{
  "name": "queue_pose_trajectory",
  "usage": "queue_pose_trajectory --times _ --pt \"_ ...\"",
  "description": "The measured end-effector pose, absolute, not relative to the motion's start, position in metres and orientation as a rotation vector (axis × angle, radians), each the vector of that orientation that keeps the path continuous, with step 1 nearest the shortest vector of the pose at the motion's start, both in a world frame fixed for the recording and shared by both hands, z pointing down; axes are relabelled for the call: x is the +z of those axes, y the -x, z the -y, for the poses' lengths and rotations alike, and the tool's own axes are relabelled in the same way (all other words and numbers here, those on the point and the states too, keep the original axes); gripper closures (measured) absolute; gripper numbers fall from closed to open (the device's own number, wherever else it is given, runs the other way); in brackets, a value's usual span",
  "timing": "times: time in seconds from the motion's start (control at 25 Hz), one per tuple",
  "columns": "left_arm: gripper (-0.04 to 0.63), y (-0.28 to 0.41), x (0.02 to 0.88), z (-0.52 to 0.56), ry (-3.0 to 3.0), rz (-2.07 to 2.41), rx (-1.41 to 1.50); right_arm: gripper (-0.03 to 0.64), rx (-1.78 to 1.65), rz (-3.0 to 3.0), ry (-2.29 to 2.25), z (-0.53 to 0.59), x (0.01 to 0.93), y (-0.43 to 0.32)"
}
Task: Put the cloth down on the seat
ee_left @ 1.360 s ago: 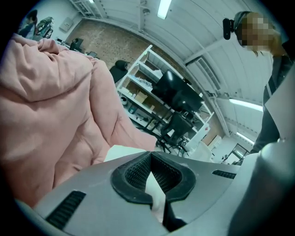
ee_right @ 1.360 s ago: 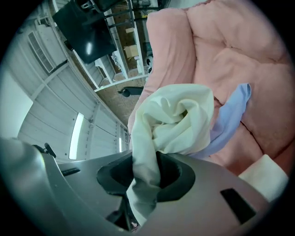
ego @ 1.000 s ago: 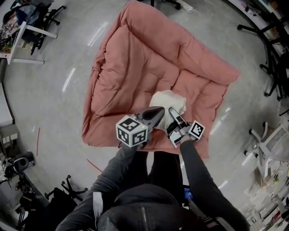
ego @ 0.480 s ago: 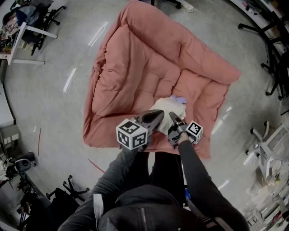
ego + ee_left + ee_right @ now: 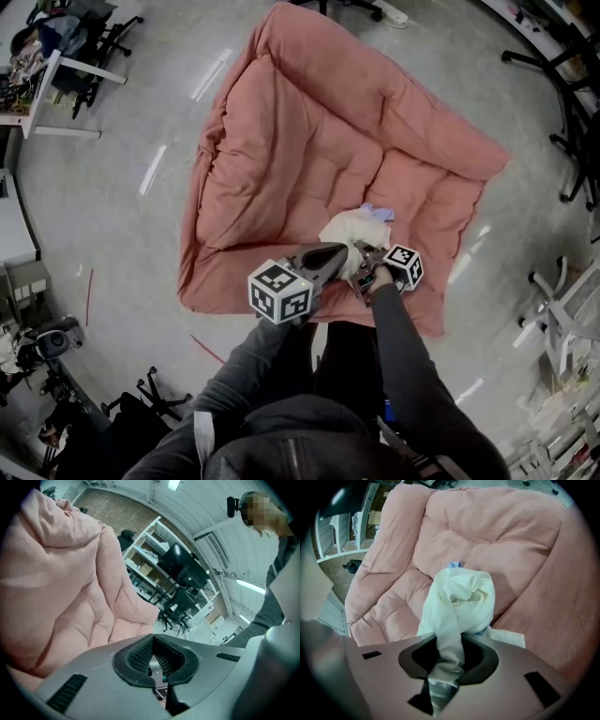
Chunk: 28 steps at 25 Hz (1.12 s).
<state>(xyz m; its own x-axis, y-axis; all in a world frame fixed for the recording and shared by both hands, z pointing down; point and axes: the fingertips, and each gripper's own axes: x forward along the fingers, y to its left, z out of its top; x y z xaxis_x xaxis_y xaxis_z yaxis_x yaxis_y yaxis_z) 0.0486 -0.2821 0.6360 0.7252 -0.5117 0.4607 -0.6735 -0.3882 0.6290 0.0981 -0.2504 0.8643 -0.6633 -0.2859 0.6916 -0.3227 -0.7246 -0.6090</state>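
Observation:
A bunched white cloth [image 5: 354,230] with a pale blue bit at its far side rests on the near right part of the big pink quilted seat [image 5: 309,150] on the floor. My right gripper [image 5: 364,262] is shut on a twisted tail of the cloth [image 5: 461,597], which runs down between the jaws of the right gripper [image 5: 449,665]. The cloth's bulk lies on the seat [image 5: 487,531] just ahead. My left gripper [image 5: 333,253] hovers beside the cloth on its left. In the left gripper view the left gripper [image 5: 154,660] is shut with nothing in it, the seat [image 5: 61,588] behind it.
The seat lies on a grey floor [image 5: 112,234]. Office chairs [image 5: 562,103] stand at the right, a desk [image 5: 42,75] at the far left, and a shelf with monitors [image 5: 164,569] beyond. The person's legs [image 5: 337,347] stand at the seat's near edge.
Both grippers have shifted a little right and nearer the person. The cloth bundle has sunk lower onto the seat and looks smaller. A pale blue bit now shows at its far side.

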Motion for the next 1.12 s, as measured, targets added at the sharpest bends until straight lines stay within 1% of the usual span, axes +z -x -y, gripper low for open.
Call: queue_pose_trajectory --times 0.24,0.28,0.4,0.6,1.12 --pt "0.588 -0.049 0.634 0.282 -2.073 0.891 0.231 0.514 2.613 1.081 -1.212 0.252 0.867 -0.097" --pt "0.588 -0.048 0.634 0.282 -2.072 0.890 0.229 0.503 2.599 1.066 -1.197 0.252 0.867 -0.097" --pt "0.588 -0.047 0.630 0.283 -2.080 0.884 0.220 0.432 2.515 1.044 -1.171 0.251 0.866 -0.102" --pt "0.588 -0.049 0.619 0.286 -2.110 0.867 0.200 0.390 2.443 1.075 -1.196 0.251 0.856 -0.118" --pt "0.588 -0.053 0.591 0.270 -2.153 0.823 0.165 0.382 2.397 1.293 -1.225 0.244 0.802 -0.145"
